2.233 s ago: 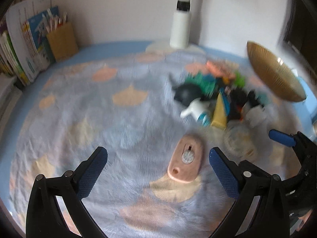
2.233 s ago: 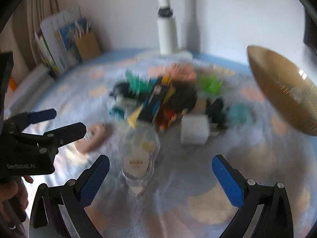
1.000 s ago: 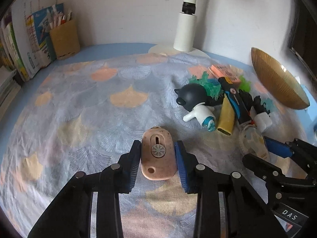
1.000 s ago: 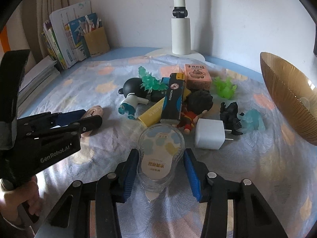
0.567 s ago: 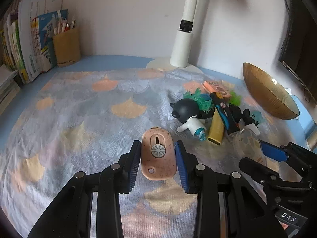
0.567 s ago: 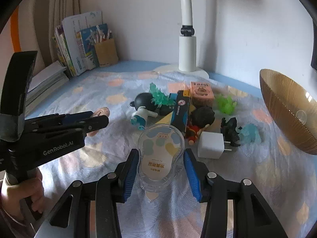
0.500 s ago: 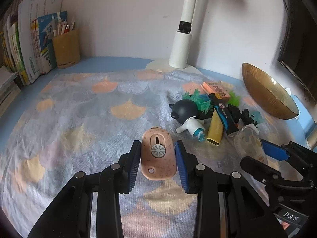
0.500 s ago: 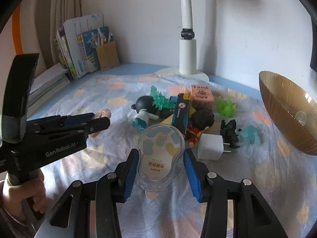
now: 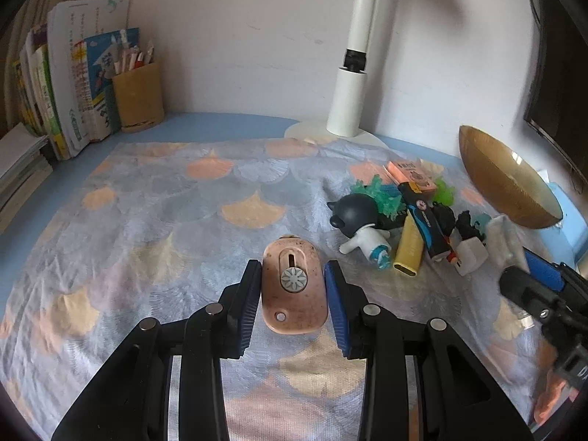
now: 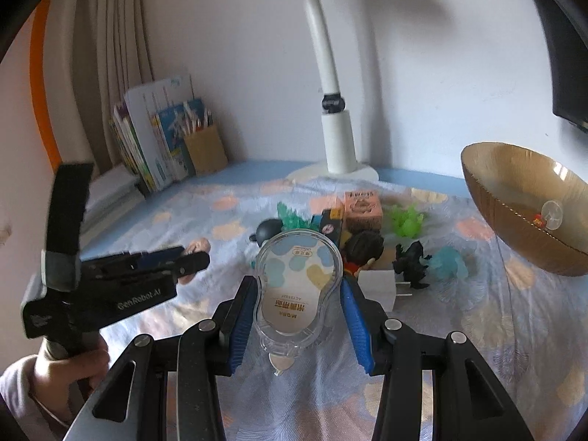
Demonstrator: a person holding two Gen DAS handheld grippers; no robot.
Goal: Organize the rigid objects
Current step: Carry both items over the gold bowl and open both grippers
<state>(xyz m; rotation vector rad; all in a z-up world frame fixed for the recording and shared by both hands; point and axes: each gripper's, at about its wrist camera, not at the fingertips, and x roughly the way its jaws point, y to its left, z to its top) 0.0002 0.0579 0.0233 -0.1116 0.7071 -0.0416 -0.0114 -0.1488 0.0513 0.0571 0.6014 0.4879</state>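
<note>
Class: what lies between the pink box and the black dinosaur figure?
In the right wrist view, a green translucent toy lies between the pink box and black dinosaur figure.

Black two-finger grippers with blue ribbed pads

Silver screws are seen on the left gripper and right gripper; "GenRobot.AI" is printed.

Bare cloth on the left, toy pile, bowl crowding right

Soft daylight, fairly bright; broad shadows on the far wall. Fisheye bending and dark corners; near-left gripper slightly blurred.
</note>
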